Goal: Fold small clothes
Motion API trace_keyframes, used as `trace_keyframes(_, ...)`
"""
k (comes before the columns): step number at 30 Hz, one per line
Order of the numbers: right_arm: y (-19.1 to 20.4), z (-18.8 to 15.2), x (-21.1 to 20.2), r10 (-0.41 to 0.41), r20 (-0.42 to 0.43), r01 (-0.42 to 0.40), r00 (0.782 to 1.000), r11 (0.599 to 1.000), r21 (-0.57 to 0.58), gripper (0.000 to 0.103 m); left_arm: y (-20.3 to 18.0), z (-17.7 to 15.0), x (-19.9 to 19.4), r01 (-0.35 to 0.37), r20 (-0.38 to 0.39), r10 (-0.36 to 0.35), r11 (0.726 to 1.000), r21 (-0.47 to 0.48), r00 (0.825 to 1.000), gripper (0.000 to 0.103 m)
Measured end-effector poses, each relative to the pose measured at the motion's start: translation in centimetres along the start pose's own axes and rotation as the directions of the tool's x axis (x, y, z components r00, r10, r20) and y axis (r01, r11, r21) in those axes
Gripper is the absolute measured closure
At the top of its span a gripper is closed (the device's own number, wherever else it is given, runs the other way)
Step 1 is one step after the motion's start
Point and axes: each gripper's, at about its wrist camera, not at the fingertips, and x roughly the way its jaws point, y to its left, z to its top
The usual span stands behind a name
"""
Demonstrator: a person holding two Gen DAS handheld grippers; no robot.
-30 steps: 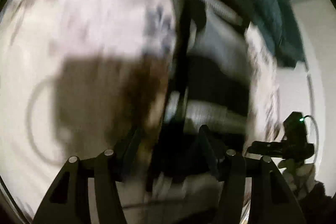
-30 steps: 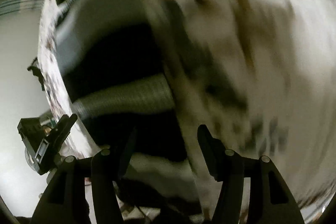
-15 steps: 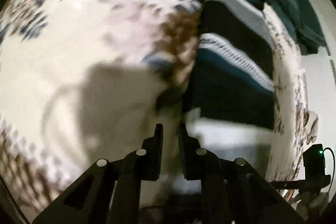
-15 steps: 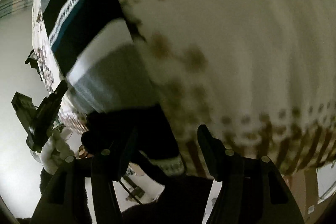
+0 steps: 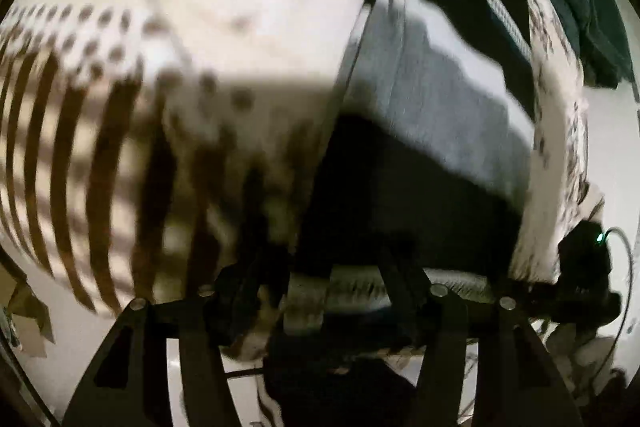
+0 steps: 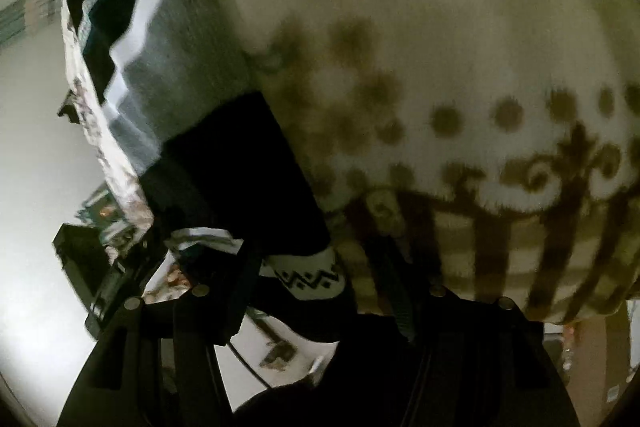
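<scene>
1. The left gripper (image 5: pixel 320 291) has its fingers spread wide, the sweater's hem between them; no grip shows.
2. The sweater (image 5: pixel 420 163), in black, grey and white bands, lies flat on a cream blanket (image 5: pixel 168 27) printed with brown dots and stripes.
3. The right gripper (image 6: pixel 320 287) also stands wide over the sweater's (image 6: pixel 192 83) patterned hem, near the blanket's (image 6: pixel 440 19) edge.

We see our left gripper (image 5: pixel 324 291) and right gripper (image 6: pixel 320 291) as matte black plastic, each with angular fingers (image 5: pixel 404 291) and round silver screws (image 5: pixel 439 290).
</scene>
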Motion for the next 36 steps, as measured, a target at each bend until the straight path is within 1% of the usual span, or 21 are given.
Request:
trace_keyframes(2,0.4,-0.8,0.9,-0.057,-0.01,0.056,0.998,0.998,-0.03,0.051,0.3,-1.3,0.2,-0.042,-0.007,0.042,0.999,0.017,0.999,0.049)
trace_keyframes(3,0.4,-1.1,1.3,-0.091,-0.029,0.09,0.995,0.995,-0.047,0.051,0.7,-1.8,0.4,-0.052,-0.023,0.052,0.999,0.009,0.998,0.048)
trace_keyframes(5,0.5,-1.9,1.9,-0.127,-0.055,0.123,0.99,0.99,-0.071,0.05,1.7,-2.5,0.1,-0.014,-0.034,0.013,0.999,-0.039,0.999,0.047)
trace_keyframes(8,1.1,-2.3,1.4,-0.07,-0.055,0.067,0.996,0.996,-0.053,0.049,2.4,-2.9,-1.6,0.054,0.015,-0.053,0.996,-0.076,0.998,0.047)
trace_keyframes(9,1.3,-2.2,1.3,-0.049,-0.044,0.047,0.998,0.997,-0.054,0.042,2.5,-2.8,-1.9,0.069,0.028,-0.067,0.994,-0.081,0.997,0.047)
trace_keyframes(11,1.6,-1.9,0.9,-0.006,-0.014,0.005,1.0,0.998,-0.06,0.035,2.9,-2.1,-1.7,0.124,0.04,-0.121,0.987,-0.104,0.992,0.047)
trace_keyframes(14,1.3,-0.8,1.9,0.024,-0.016,-0.025,1.0,0.999,-0.025,0.035,3.0,-1.5,-1.2,0.175,0.085,-0.166,0.978,-0.114,0.983,0.052)
trace_keyframes(15,0.6,-0.6,1.7,0.04,-0.019,-0.04,0.999,0.999,-0.019,0.039,3.0,-1.8,-1.3,0.172,0.109,-0.16,0.979,-0.11,0.981,0.085)
trace_keyframes(16,0.5,-0.5,1.9,0.054,-0.015,-0.054,0.998,0.998,-0.013,0.05,2.7,-2.0,-1.3,0.139,0.123,-0.125,0.984,-0.111,0.984,0.09)
trace_keyframes(17,0.6,-0.7,1.9,0.049,0.004,-0.049,0.999,0.999,-0.013,0.092,2.6,-2.3,-1.6,0.139,0.142,-0.123,0.984,-0.109,0.982,0.09)
trace_keyframes(19,0.8,-1.3,1.8,0.045,0.025,-0.045,0.999,0.999,-0.016,0.092,2.6,-3.6,-2.8,0.146,0.199,-0.122,0.983,-0.107,0.972,0.093)
trace_keyframes(21,2.0,-2.2,1.1,-0.01,0.069,0.015,0.998,0.998,-0.062,0.092,2.5,-4.9,-3.9,0.149,0.232,-0.124,0.985,-0.091,0.965,0.095)
trace_keyframes(23,3.1,-2.9,0.9,-0.06,0.102,0.069,0.993,0.993,-0.093,0.092,2.8,-5.8,-3.4,0.151,0.218,-0.129,0.985,-0.088,0.967,0.097)
trace_keyframes(26,3.6,-3.0,2.0,-0.109,0.098,0.118,0.989,0.989,-0.094,0.093,3.9,-5.5,-2.5,0.151,0.186,-0.133,0.985,-0.086,0.973,0.097)
trace_keyframes(29,3.7,-2.2,2.8,-0.1,0.051,0.104,0.994,0.991,-0.081,0.091,4.6,-5.0,-2.8,0.173,0.159,-0.158,0.981,-0.089,0.975,0.097)
trace_keyframes(30,3.2,-1.9,2.1,-0.09,0.04,0.093,0.995,0.993,-0.076,0.086,4.9,-4.6,-3.0,0.188,0.143,-0.172,0.977,-0.105,0.975,0.093)
trace_keyframes(31,3.0,-1.9,1.7,-0.07,0.034,0.072,0.997,0.995,-0.068,0.082,5.2,-4.5,-3.3,0.194,0.137,-0.178,0.975,-0.113,0.975,0.093)
trace_keyframes(32,2.7,-1.8,1.4,-0.031,0.019,0.032,0.999,0.998,-0.056,0.07,5.4,-4.3,-3.6,0.212,0.137,-0.195,0.969,-0.124,0.971,0.09)
trace_keyframes(33,2.3,-1.5,1.3,-0.006,0.013,0.006,1.0,0.999,-0.048,0.054,5.7,-4.2,-3.8,0.235,0.142,-0.217,0.963,-0.129,0.966,0.081)
trace_keyframes(34,2.0,-1.2,1.2,0.01,0.019,-0.009,1.0,0.999,-0.04,0.049,5.7,-4.0,-3.7,0.266,0.152,-0.245,0.954,-0.137,0.957,0.059)
trace_keyframes(36,1.4,-0.7,1.1,0.056,0.027,-0.055,0.998,0.998,-0.031,0.048,6.3,-3.5,-3.1,0.297,0.162,-0.27,0.939,-0.174,0.949,0.034)
